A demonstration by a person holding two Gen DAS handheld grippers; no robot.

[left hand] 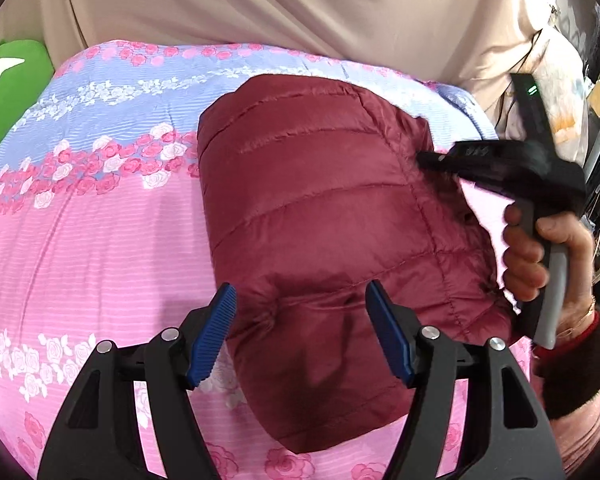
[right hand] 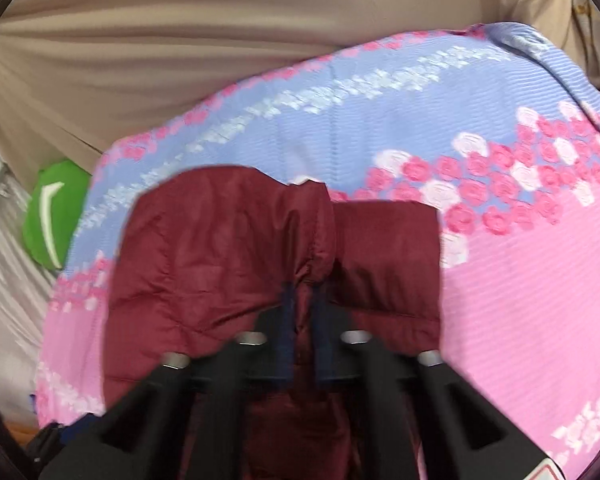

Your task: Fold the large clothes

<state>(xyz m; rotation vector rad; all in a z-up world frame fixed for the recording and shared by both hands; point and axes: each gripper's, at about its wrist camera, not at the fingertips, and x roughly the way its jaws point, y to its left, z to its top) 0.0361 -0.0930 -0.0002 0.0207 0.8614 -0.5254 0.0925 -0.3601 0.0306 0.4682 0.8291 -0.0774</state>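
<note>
Right hand-held gripper (right hand: 302, 300) pinching maroon puffer jacket (left hand: 320, 208); left hand-held gripper (left hand: 300, 320) wide; green cushion (left hand: 12, 88) beside floral quilt (left hand: 100, 220).

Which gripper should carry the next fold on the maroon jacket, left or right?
Right, probably. The right gripper is already shut on a bunched fold of the maroon puffer jacket. The left gripper hangs open above it, gripping nothing, free to pin the cloth.
</note>
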